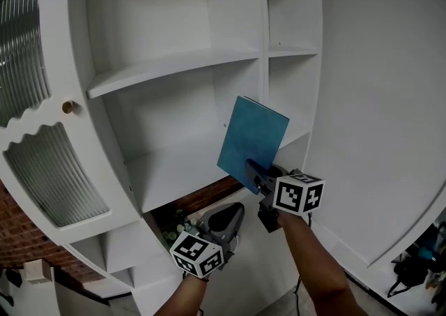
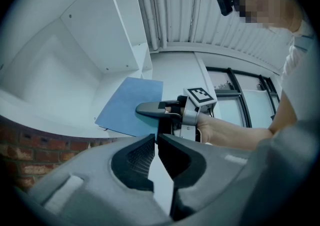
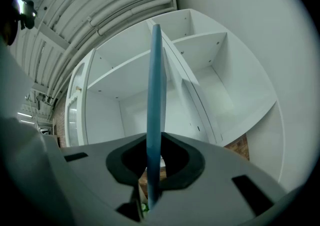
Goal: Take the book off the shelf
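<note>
The book (image 1: 252,141), thin and blue, is off the shelf and in the air. It is tilted, just in front of the upright that parts the wide bay of the white shelf unit (image 1: 167,63) from the narrow bay on the right. The right gripper (image 1: 255,171) has its fingers clamped on the book's lower near corner. The right gripper view alone shows the book edge-on, a narrow blue strip rising from between the pads. The left gripper view shows the flat cover from below, with one long finger of the right gripper lying across it. The left gripper (image 1: 237,208) hangs lower and to the left, apart from the book. Its own view shows its fingers together with nothing between them, which the head view does not settle. At the far left is a door with ribbed glass (image 1: 28,63) and a small brass knob (image 1: 67,107). Under the lower shelf board a strip of brick wall (image 1: 209,196) shows, with some greenery (image 1: 180,228) in front of it. Only the left gripper view takes in ceiling pipes (image 2: 155,5) and dark-framed windows (image 2: 240,95).
</note>
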Tool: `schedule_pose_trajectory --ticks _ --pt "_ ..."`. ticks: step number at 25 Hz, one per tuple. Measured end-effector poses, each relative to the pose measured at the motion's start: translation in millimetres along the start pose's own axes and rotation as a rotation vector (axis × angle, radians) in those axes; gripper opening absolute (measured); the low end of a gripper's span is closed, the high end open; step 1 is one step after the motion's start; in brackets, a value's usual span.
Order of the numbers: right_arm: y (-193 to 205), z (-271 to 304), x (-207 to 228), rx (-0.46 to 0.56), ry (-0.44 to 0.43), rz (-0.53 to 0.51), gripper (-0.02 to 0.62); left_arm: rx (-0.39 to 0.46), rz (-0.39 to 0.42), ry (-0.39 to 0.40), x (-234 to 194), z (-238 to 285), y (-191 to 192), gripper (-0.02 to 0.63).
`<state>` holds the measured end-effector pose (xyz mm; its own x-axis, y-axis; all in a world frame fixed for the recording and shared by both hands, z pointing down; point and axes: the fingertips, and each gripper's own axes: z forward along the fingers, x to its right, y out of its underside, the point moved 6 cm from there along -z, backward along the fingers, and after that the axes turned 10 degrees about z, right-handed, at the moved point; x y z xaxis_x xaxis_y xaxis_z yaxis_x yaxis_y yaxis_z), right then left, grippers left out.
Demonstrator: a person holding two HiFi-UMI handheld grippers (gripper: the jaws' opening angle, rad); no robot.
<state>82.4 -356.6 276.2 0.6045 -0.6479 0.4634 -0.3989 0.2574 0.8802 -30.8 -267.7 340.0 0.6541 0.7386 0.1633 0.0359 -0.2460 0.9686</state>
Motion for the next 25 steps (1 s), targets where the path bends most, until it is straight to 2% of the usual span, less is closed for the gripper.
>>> schedule_pose_trajectory --ticks 7,13,25 --pt "13 -32 -8 0.015 -0.005 -0.021 0.052 -0.008 -0.002 0.008 15 -5 5 0.011" --pt "29 -55 -15 0.018 -0.011 -0.033 0.052 -0.013 -0.035 0.005 24 -17 16 0.011" --pt "81 -99 -22 -0.005 -0.008 -0.019 0.052 -0.04 -0.073 0.02 43 -44 36 0.011"
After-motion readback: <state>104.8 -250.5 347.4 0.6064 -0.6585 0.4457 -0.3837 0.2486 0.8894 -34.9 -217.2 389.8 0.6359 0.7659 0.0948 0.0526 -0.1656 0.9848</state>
